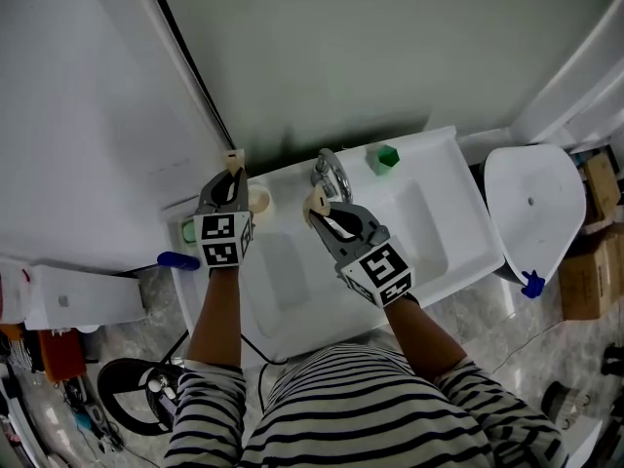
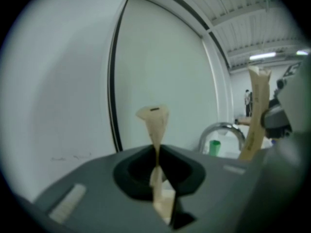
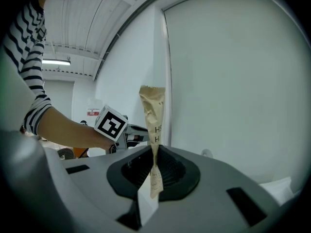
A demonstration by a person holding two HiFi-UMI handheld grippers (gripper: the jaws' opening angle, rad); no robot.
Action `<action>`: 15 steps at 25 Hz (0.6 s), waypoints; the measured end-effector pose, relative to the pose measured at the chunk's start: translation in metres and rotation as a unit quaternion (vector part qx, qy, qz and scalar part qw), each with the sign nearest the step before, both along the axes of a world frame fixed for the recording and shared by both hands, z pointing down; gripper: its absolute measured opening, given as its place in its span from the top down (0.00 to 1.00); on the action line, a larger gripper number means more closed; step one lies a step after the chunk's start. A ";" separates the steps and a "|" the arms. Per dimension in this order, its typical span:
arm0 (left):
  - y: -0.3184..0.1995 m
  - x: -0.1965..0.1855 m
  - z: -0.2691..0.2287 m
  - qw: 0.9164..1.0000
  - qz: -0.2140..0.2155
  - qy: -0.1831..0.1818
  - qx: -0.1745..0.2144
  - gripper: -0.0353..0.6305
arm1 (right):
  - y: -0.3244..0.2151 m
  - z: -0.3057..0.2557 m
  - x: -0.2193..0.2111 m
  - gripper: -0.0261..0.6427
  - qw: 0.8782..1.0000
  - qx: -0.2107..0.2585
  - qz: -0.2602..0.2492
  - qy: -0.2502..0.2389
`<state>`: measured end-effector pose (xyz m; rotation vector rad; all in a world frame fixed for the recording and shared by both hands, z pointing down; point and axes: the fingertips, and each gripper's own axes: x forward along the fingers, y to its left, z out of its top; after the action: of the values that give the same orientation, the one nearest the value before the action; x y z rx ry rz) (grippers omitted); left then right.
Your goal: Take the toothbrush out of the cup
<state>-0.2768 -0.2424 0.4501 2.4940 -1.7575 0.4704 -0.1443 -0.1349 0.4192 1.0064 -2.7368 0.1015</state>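
My left gripper [image 1: 233, 172] is shut on a tan paper-wrapped toothbrush [image 1: 233, 158] that stands upright above a cream cup [image 1: 259, 201] on the sink's left back corner. In the left gripper view the wrapper [image 2: 155, 123] is pinched between the closed jaws [image 2: 156, 163]. My right gripper [image 1: 318, 209] is shut on a second tan paper sleeve [image 1: 314, 201], just in front of the faucet [image 1: 331, 172]. In the right gripper view this printed sleeve [image 3: 153, 111] rises from the closed jaws [image 3: 154, 168], with the left gripper's marker cube [image 3: 111, 123] beyond it.
The white sink [image 1: 429, 232] lies below both grippers, against a pale wall. A green cup [image 1: 387, 156] stands on its back rim, right of the faucet. A white toilet [image 1: 531, 208] is at the right, with cardboard boxes [image 1: 590, 266] beside it. A blue object [image 1: 177, 259] lies left of the sink.
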 end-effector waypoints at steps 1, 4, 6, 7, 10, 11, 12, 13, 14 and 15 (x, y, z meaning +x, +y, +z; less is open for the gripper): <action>0.002 0.000 -0.005 1.000 0.000 0.002 0.005 0.90 | 0.002 -0.001 0.000 0.92 1.000 0.001 -0.001 0.000; 0.007 -0.001 -0.017 1.000 -0.002 0.007 0.018 0.90 | 0.007 -0.002 -0.001 0.92 1.000 0.002 -0.005 -0.001; 0.012 -0.001 -0.024 1.000 -0.003 0.010 0.025 0.90 | 0.011 -0.003 -0.002 0.92 1.000 0.004 -0.007 -0.001; 0.015 0.000 -0.027 1.000 -0.002 0.012 0.028 0.90 | 0.012 -0.004 -0.002 0.92 1.000 0.005 -0.008 -0.002; 0.023 0.002 -0.041 0.999 0.000 0.024 0.040 0.90 | 0.016 -0.006 -0.002 0.92 1.000 0.007 -0.010 -0.003; 0.026 0.003 -0.046 0.999 0.001 0.030 0.045 0.90 | 0.017 -0.007 -0.001 0.92 1.000 0.009 -0.010 -0.004; 0.030 0.004 -0.051 0.998 0.001 0.034 0.050 0.90 | 0.018 -0.008 -0.001 0.92 1.000 0.010 -0.011 -0.005; 0.033 0.005 -0.056 0.998 0.001 0.037 0.055 0.90 | 0.019 -0.009 -0.001 0.92 1.000 0.011 -0.012 -0.005; 0.037 0.006 -0.061 0.997 0.002 0.039 0.060 0.90 | 0.020 -0.010 -0.001 0.92 1.000 0.012 -0.013 -0.006; 0.042 0.007 -0.065 0.997 0.003 0.040 0.064 0.90 | 0.021 -0.011 -0.001 0.92 1.000 0.013 -0.014 -0.006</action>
<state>-0.2698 -0.2007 0.3847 2.5642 -1.8043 0.2602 -0.1454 -0.1143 0.4081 0.9770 -2.7696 0.0673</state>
